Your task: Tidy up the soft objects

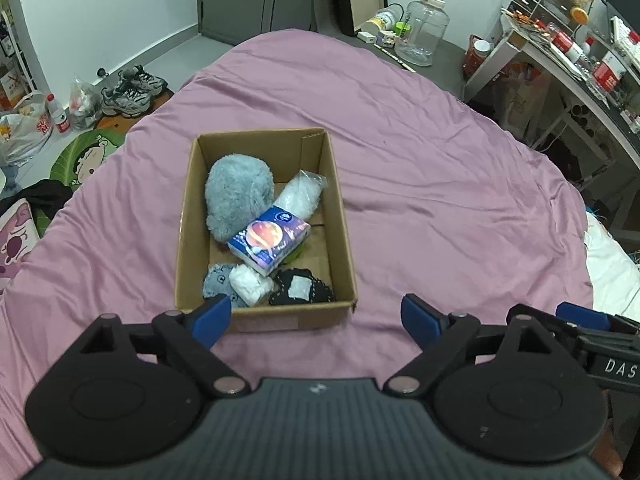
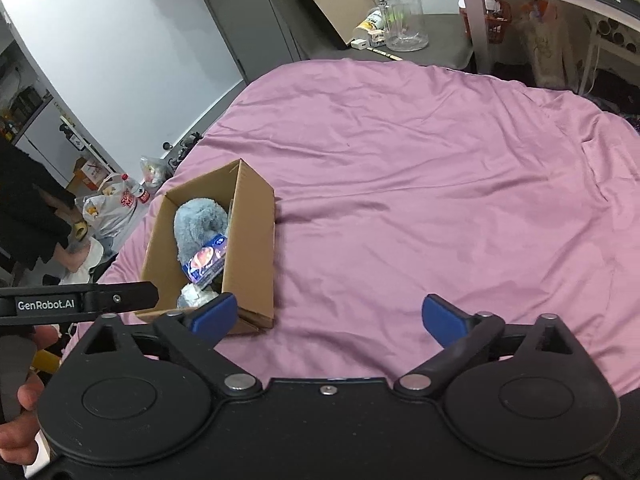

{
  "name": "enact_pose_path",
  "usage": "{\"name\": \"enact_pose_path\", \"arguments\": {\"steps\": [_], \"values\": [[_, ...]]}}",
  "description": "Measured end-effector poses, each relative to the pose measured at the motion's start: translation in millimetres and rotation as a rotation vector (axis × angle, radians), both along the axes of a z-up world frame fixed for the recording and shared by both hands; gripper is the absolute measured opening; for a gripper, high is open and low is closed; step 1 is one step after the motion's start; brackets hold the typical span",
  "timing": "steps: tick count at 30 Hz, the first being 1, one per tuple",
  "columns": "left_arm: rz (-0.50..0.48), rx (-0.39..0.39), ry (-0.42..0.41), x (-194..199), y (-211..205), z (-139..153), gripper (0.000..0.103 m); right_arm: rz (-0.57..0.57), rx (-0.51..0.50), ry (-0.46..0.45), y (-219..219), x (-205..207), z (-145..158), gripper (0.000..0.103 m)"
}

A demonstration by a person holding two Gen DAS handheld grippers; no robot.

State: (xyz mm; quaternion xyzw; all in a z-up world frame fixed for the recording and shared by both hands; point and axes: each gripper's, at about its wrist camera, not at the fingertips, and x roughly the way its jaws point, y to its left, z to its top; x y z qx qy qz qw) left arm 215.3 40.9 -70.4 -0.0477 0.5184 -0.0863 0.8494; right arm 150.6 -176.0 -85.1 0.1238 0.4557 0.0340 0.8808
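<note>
A cardboard box (image 1: 343,236) sits on the pink bedspread (image 1: 440,184). In it lie a fluffy grey plush (image 1: 238,194), a clear bag of white stuffing (image 1: 302,196), a blue tissue pack (image 1: 269,239), a grey sock (image 1: 218,282), a white wad (image 1: 250,284) and a black item with a white tag (image 1: 300,288). My left gripper (image 1: 318,320) is open and empty, just in front of the box. My right gripper (image 2: 330,318) is open and empty over bare bedspread (image 2: 440,200), with the box (image 2: 252,240) to its left. The right gripper's blue finger (image 1: 582,316) shows at the left view's right edge.
Shoes (image 1: 132,90), plastic bags (image 1: 24,124) and a green mat (image 1: 84,156) lie on the floor left of the bed. A large clear jug (image 1: 424,28) stands beyond the bed's far end. A cluttered desk (image 1: 576,52) stands at the right. White bedding (image 1: 612,264) lies at the right edge.
</note>
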Motion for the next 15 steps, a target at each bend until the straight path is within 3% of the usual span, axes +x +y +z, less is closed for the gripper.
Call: {"name": "enact_pose_path", "arguments": {"steps": [15], "values": [[0.029, 0.025, -0.074, -55, -10, 24, 0.101, 0.032, -0.1, -0.027, -2, -43, 17, 0.103]]}}
